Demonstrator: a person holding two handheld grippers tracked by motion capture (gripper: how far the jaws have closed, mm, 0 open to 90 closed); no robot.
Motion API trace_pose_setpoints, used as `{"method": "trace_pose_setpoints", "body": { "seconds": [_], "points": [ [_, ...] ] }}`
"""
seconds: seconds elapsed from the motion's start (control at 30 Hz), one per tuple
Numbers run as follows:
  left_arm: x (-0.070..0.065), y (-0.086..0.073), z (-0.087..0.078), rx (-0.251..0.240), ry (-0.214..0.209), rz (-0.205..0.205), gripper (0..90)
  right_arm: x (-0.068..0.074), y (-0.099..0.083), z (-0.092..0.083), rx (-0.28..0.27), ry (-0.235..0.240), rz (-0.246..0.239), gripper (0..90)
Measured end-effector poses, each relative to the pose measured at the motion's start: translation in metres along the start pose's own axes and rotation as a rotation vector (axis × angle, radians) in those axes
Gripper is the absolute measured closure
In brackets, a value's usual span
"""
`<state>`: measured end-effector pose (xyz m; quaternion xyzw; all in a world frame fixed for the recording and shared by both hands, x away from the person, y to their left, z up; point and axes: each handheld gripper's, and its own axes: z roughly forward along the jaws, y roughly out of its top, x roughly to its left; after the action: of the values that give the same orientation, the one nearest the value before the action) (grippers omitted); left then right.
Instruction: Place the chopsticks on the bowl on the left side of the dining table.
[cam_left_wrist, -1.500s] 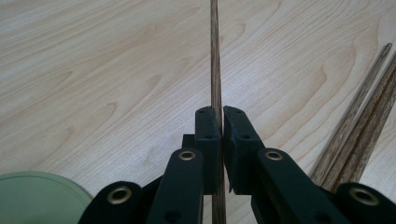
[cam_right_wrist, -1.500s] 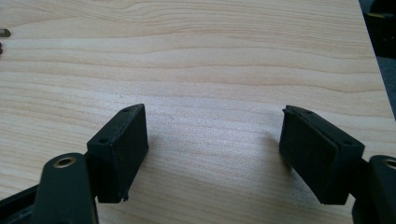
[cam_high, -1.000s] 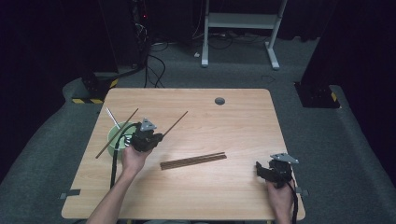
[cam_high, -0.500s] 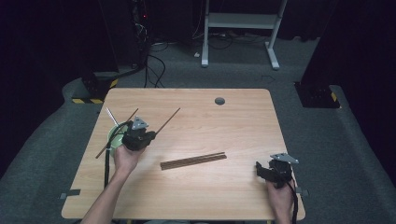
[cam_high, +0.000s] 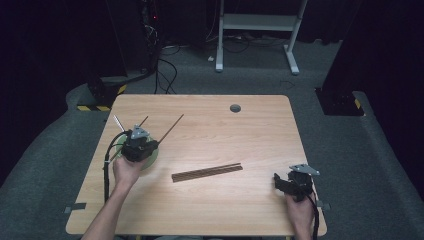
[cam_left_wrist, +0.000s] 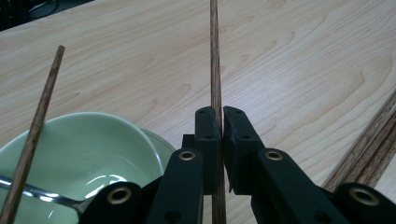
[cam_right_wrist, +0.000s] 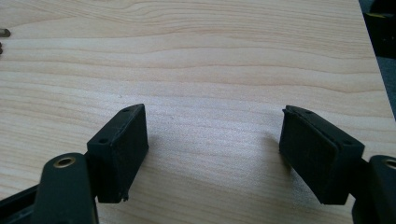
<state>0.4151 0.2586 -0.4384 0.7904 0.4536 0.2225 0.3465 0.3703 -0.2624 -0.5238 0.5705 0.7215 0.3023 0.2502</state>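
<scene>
My left gripper (cam_high: 149, 145) hangs over a green bowl (cam_high: 148, 161) at the table's left side, shut on a brown chopstick (cam_high: 171, 127) that points up and to the right. In the left gripper view the jaws (cam_left_wrist: 221, 112) pinch this chopstick (cam_left_wrist: 215, 56) just above the bowl's (cam_left_wrist: 93, 135) rim. A second chopstick (cam_left_wrist: 37, 126) and a metal spoon (cam_left_wrist: 42, 193) lean in the bowl. Several more chopsticks (cam_high: 207, 172) lie together on the middle of the table. My right gripper (cam_high: 279, 184) rests near the front right corner, open, with only bare wood between its jaws (cam_right_wrist: 212, 135).
The wooden table (cam_high: 250, 135) has a round cable hole (cam_high: 235, 108) near its far edge. Beyond it are a dark floor, cables and a white stand (cam_high: 255, 30). The ends of the lying chopsticks (cam_right_wrist: 3, 32) show at the left edge of the right gripper view.
My left gripper has carried its chopstick leftward and a little up, from beside the bowl to over it. The right gripper has stayed put.
</scene>
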Motion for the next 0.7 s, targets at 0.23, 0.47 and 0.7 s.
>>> {"method": "trace_pose_setpoints", "body": {
  "seconds": [0.23, 0.47, 0.7],
  "points": [
    [0.008, -0.005, -0.007, 0.0, 0.02, -0.018, 84.5, 0.0, 0.0, 0.0, 0.0, 0.0, 0.0, 23.5],
    [0.016, -0.011, -0.014, -0.001, 0.04, -0.036, 84.5, 0.0, 0.0, 0.0, 0.0, 0.0, -0.001, 23.5],
    [0.021, -0.015, -0.018, 0.004, 0.055, -0.037, 84.4, 0.0, 0.0, 0.0, 0.001, 0.0, -0.001, 23.5]
  ]
}}
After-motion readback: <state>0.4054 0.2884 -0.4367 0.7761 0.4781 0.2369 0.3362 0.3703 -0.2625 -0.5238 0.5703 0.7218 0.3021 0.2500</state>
